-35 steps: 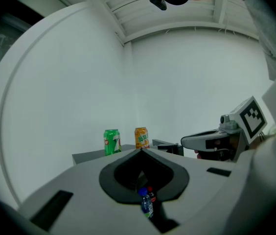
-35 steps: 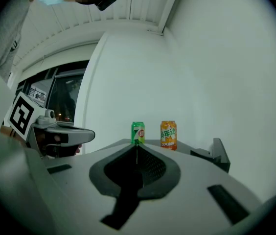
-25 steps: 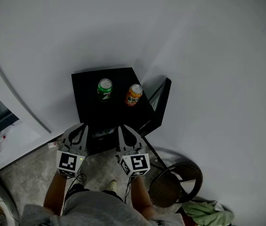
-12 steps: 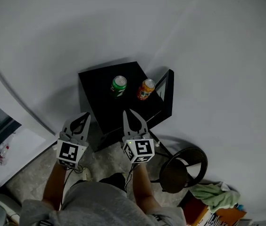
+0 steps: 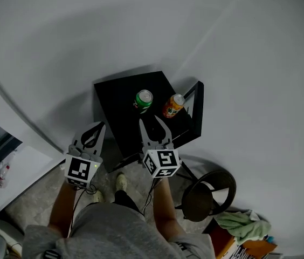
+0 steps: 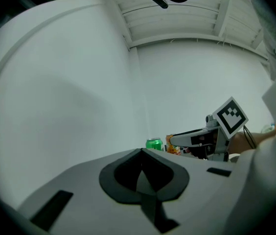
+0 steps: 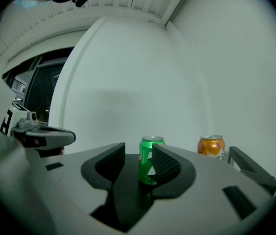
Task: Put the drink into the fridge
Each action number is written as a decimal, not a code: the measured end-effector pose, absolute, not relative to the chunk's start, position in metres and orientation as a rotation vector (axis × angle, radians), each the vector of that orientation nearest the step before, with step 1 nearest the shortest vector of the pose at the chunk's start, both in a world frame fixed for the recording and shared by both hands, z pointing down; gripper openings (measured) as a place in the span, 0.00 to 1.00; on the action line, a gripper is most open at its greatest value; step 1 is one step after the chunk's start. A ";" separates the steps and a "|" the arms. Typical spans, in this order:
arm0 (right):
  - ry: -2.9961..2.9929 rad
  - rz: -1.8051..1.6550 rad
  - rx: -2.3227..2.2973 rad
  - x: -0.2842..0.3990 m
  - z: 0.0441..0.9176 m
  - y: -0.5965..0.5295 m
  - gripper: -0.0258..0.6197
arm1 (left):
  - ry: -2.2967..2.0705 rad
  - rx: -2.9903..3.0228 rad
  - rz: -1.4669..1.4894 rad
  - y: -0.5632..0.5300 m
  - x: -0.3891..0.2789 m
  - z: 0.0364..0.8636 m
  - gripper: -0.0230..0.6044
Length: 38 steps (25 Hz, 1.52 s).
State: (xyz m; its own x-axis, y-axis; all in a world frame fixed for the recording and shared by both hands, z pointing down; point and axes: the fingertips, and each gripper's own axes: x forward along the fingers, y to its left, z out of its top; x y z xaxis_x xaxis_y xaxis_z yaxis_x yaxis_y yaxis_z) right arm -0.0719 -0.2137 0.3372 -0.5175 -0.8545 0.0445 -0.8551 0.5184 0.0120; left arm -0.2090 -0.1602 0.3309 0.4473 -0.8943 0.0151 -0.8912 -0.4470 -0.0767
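Green drink can (image 5: 143, 101), upright near the black table's (image 5: 114, 99) far right corner beside an orange can (image 5: 173, 106): probably light, rigid, slick and thin-walled, best taken mid-body; right gripper (image 5: 150, 122) empty, its jaws just opened partway, in line with it; left gripper (image 5: 99, 126) closed, empty.

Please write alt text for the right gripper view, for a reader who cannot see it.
The right gripper has just been opening its jaws; they stand apart with nothing between them, and a green can ahead shows in the gap. An orange can stands to its right; the left gripper shows at the left edge.
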 end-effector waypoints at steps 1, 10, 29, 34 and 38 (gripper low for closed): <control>-2.700 0.025 1.508 -0.072 0.338 -0.220 0.31 | 1.628 -2.618 -0.081 -0.164 -0.209 0.330 0.04; -2.712 0.078 1.407 -0.078 0.348 -0.273 0.51 | 1.745 -2.556 -0.094 -0.199 -0.213 0.331 0.04; -2.812 0.090 1.113 -0.101 0.362 -0.316 0.54 | 1.937 -2.447 -0.143 -0.236 -0.208 0.341 0.04; -2.866 0.079 1.032 -0.103 0.361 -0.315 0.54 | 2.010 -2.390 -0.147 -0.235 -0.205 0.342 0.04; -2.889 0.072 0.972 -0.104 0.361 -0.315 0.55 | 2.078 -2.324 -0.159 -0.231 -0.206 0.347 0.04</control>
State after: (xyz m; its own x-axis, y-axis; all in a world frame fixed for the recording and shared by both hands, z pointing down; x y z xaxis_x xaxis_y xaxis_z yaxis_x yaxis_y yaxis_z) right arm -0.1037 -0.3147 0.3606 -0.7928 -0.6007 0.1031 -0.6052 0.7960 -0.0153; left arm -0.2059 -0.2312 0.3475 0.1084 -0.9921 0.0626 -0.9901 -0.1134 -0.0826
